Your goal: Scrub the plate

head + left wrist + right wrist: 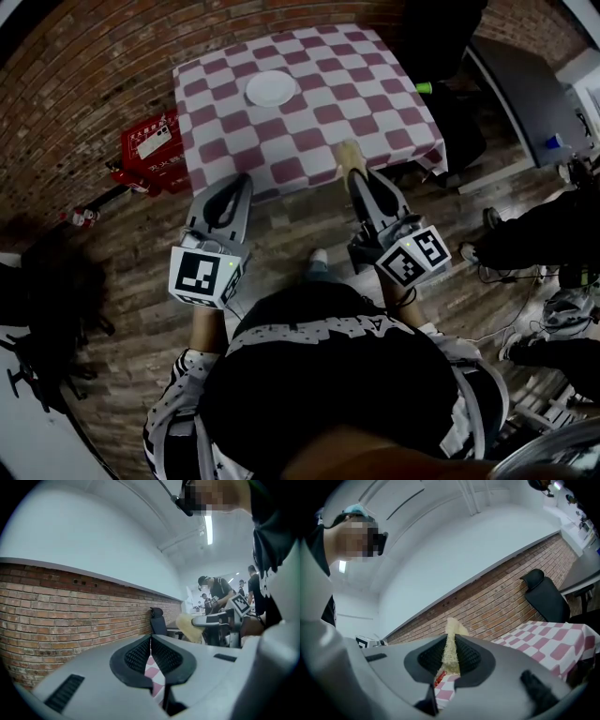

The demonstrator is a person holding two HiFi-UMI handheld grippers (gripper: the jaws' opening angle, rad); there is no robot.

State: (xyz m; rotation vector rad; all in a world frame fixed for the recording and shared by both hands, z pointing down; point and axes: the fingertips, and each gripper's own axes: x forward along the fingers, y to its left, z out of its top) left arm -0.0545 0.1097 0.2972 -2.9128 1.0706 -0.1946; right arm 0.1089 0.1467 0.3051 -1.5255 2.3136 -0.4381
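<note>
A white plate (271, 88) lies on the far part of the table (375, 127), which wears a pink and white checked cloth. My right gripper (352, 170) hovers at the table's near edge, shut on a yellowish sponge (349, 155). In the right gripper view the sponge (451, 646) shows squeezed thin between the black pads. My left gripper (246, 180) is held short of the table's near left corner, its jaws closed with nothing between them. The left gripper (151, 639) points at a brick wall. The plate is well ahead of both grippers and untouched.
A red crate (157, 143) and a bottle (82, 217) stand on the brick floor left of the table. A black office chair (544, 598) is behind the table by the wall. People and a grey desk (525, 94) occupy the right side.
</note>
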